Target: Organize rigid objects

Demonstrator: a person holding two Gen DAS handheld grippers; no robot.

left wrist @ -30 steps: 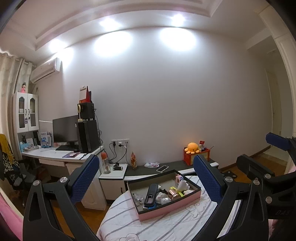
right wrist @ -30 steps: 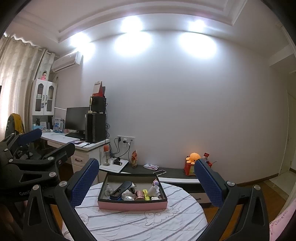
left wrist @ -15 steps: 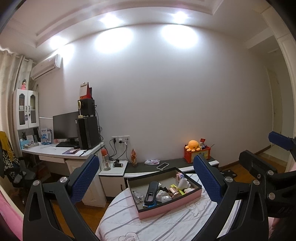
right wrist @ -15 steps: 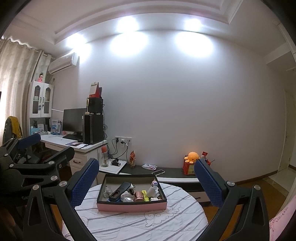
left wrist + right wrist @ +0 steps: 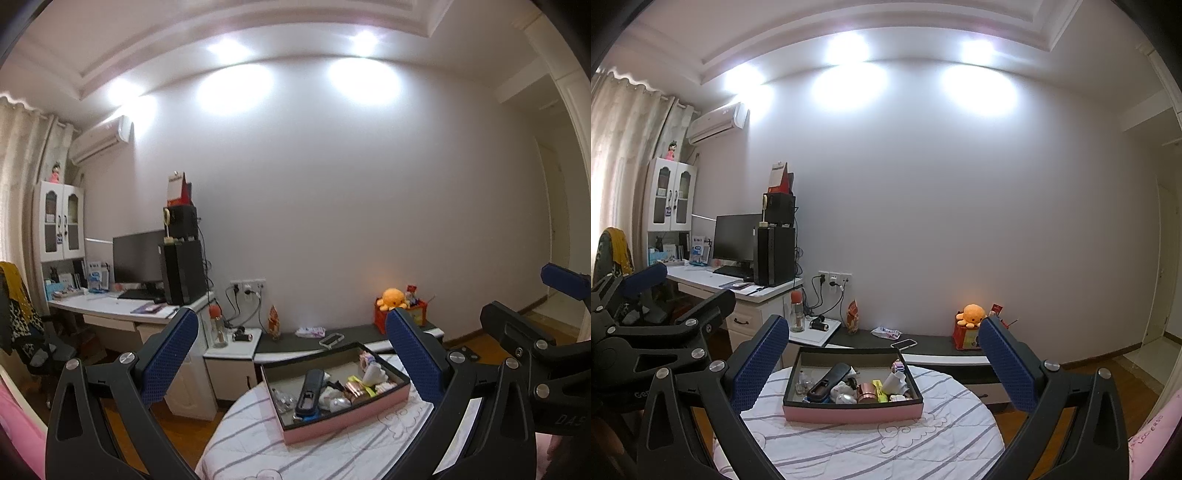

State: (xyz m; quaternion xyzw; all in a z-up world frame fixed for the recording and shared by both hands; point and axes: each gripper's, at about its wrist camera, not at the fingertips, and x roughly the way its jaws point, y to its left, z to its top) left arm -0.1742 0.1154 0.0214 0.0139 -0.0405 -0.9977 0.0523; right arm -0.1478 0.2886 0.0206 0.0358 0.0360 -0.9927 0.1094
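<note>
Both my grippers, left (image 5: pixel 291 354) and right (image 5: pixel 882 360), jaws apart and empty; small items sit jumbled in pink box (image 5: pixel 853 411) lower centre, tabletop (image 5: pixel 923 439) around it bare.

A pink-sided box (image 5: pixel 853 412) with a dark inner wall sits on a white cloth (image 5: pixel 871 446) patterned with grey stripes. Inside lie a black remote (image 5: pixel 827 382), a copper-coloured cup (image 5: pixel 867 392) and a yellow piece (image 5: pixel 880 387). The fingers (image 5: pixel 759 363) are blue with a dotted texture on black frames. An orange plush octopus (image 5: pixel 973 314) tops a red box (image 5: pixel 964 336).
</note>
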